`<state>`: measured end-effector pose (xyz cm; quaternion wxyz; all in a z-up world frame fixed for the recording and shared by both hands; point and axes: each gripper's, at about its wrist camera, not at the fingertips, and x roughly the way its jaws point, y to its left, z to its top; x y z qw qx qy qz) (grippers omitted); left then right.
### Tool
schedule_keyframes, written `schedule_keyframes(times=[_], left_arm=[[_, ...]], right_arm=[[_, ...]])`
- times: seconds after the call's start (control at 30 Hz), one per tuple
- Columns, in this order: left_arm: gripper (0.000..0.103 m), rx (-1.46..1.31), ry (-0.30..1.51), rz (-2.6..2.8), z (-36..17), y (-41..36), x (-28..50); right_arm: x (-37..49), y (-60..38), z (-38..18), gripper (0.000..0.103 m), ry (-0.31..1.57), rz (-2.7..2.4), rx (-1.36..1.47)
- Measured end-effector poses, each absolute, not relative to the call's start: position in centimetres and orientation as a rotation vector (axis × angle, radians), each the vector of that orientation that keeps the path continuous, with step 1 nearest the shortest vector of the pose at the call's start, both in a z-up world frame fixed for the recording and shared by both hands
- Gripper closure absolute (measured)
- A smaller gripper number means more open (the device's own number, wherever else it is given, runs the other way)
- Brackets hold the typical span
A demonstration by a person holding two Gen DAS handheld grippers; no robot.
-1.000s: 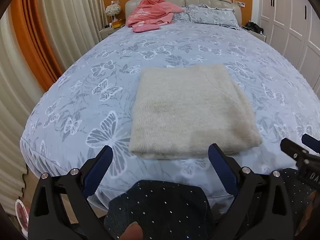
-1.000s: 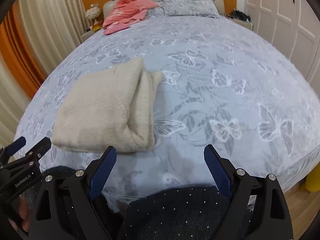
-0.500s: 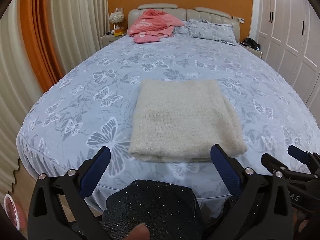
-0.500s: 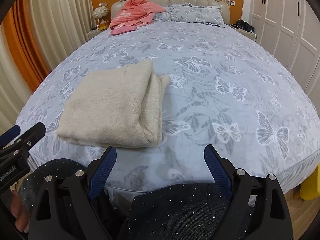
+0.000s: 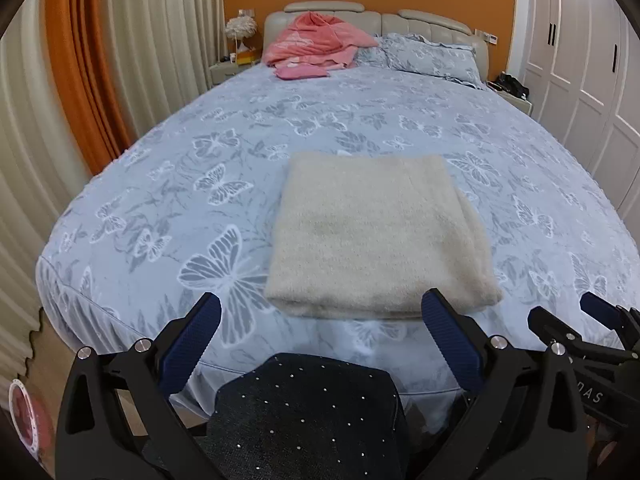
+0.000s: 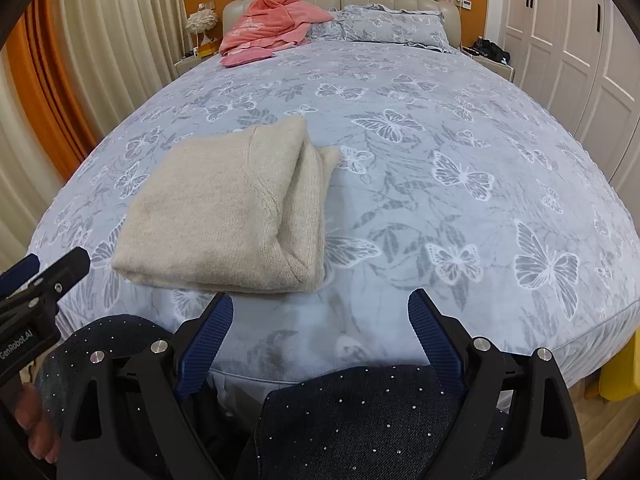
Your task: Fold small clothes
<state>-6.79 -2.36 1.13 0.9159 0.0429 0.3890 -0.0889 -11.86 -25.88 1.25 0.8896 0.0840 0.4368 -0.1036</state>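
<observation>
A cream knitted garment (image 5: 376, 232) lies folded into a flat rectangle near the foot of the bed; in the right wrist view (image 6: 232, 216) its stacked folded layers show on the right side. My left gripper (image 5: 320, 324) is open and empty, held off the foot of the bed just short of the garment's near edge. My right gripper (image 6: 320, 324) is open and empty, to the right of the garment and back from the bed edge. Each gripper shows at the edge of the other's view.
The bed has a blue butterfly cover (image 5: 224, 152). Pink clothes (image 5: 316, 46) and pillows (image 5: 428, 56) lie at the headboard. Curtains (image 5: 80, 80) hang on the left, white wardrobe doors (image 5: 584, 60) on the right. The person's dark speckled trousers (image 5: 308, 416) are below the grippers.
Both grippers have pulled back and risen away from the bed, staying open. The folded garment has not moved.
</observation>
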Motion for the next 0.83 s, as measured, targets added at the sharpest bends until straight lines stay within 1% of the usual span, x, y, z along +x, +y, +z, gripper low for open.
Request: schedule_keyframes(times=[0.27, 0.83], left_arm=[[0.005, 0.13, 0.789, -0.171, 0.59, -2.86, -7.23], [0.005, 0.102, 0.795, -0.136, 0.44, -2.17, -7.14]], right_arm=[[-11.92, -25.84, 1.22, 0.016, 0.906, -0.216, 0.174], [-11.93, -25.61, 1.26, 0.016, 0.908, -0.219, 0.175]])
